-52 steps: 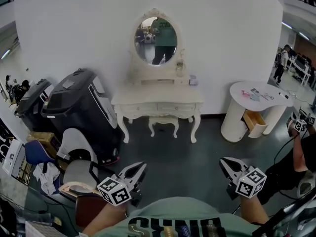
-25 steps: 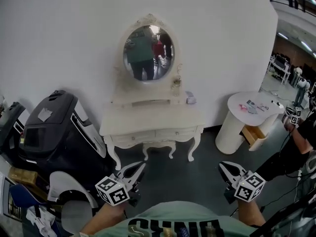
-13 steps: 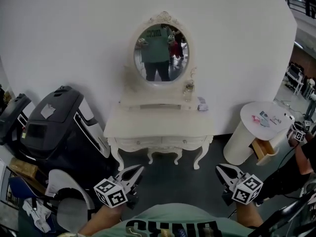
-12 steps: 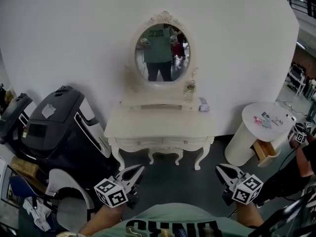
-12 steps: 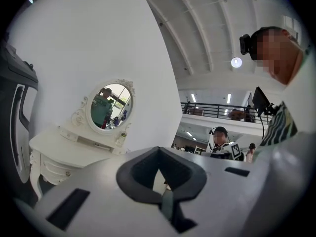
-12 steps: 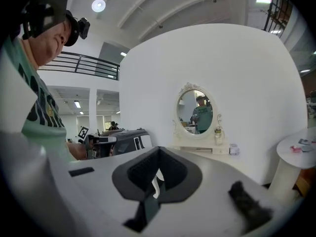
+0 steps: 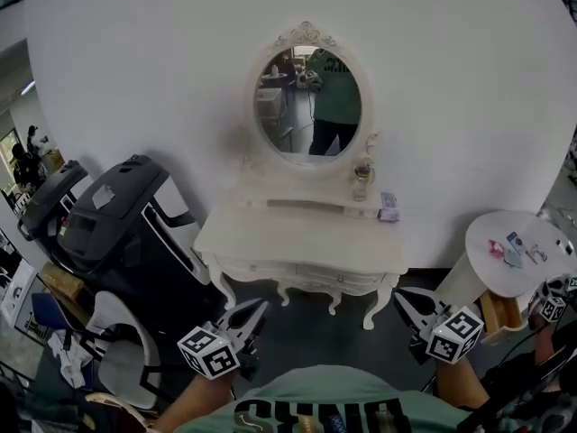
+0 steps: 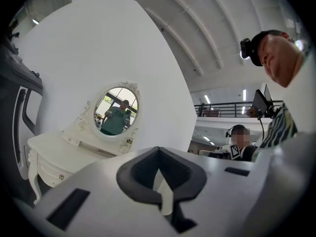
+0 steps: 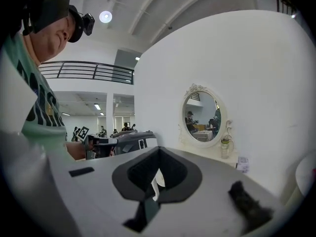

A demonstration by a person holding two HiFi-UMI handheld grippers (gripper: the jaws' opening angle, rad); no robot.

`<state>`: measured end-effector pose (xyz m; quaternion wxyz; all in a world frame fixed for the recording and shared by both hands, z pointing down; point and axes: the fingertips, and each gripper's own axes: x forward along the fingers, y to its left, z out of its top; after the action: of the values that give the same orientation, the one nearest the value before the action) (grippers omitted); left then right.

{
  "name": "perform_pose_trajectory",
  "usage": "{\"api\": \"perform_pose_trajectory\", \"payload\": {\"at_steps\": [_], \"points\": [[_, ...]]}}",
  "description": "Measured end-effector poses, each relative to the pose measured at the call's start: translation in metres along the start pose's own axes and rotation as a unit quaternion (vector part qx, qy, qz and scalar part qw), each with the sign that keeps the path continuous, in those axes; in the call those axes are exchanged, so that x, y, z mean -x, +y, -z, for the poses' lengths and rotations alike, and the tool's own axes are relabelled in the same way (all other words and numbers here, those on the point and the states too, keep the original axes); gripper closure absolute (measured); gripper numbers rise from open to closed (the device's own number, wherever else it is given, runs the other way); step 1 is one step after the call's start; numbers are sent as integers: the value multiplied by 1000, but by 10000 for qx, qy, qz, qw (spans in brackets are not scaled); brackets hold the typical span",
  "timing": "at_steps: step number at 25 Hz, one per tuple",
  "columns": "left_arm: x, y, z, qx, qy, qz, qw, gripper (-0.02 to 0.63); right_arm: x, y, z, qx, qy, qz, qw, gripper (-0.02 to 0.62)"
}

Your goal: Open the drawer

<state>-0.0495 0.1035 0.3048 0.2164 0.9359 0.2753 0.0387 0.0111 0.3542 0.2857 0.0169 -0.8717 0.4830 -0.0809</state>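
Observation:
A white dressing table (image 7: pixel 297 240) with an oval mirror (image 7: pixel 311 102) stands against the white wall. Its shallow drawers (image 7: pixel 311 274) run along the front rail and look closed. Both grippers sit low in the head view, short of the table and touching nothing. My left gripper (image 7: pixel 260 305) is shut and empty, pointing at the table's left legs. My right gripper (image 7: pixel 398 295) is also shut and empty, near the table's right leg. The left gripper view shows the table (image 8: pixel 54 154) far off to the left beyond the left gripper (image 8: pixel 158 149). The right gripper view shows the mirror (image 9: pixel 202 116) beyond the right gripper (image 9: pixel 158 149).
A large black machine (image 7: pixel 126 228) stands left of the table, with a grey chair (image 7: pixel 122 354) in front of it. A round white side table (image 7: pixel 518 262) with an open wooden drawer stands at the right, next to another person (image 7: pixel 550 318). A small bottle (image 7: pixel 362 177) and a box (image 7: pixel 389 207) sit on the dressing table.
The dressing table has grown larger and nearer in the head view and shifted a little right. Both grippers stay low, shut and empty.

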Motion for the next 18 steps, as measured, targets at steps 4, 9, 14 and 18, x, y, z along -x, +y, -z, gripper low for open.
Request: {"api": "perform_pose_trajectory", "payload": {"at_steps": [4, 9, 14, 18], "points": [[-30, -12, 12, -19, 70, -141, 9999, 598, 2, -34, 4, -62, -2, -201, 9998, 591], [-54, -5, 19, 14, 227, -296, 9993, 598, -1, -63, 16, -255, 31, -254, 9993, 591], [-86, 14, 16, 51, 270, -101, 9996, 598, -16, -85, 22, -368, 109, -124, 9992, 591], [-110, 46, 8, 114, 301, 192, 9993, 598, -39, -100, 15, -254, 114, 127, 9995, 591]]}}
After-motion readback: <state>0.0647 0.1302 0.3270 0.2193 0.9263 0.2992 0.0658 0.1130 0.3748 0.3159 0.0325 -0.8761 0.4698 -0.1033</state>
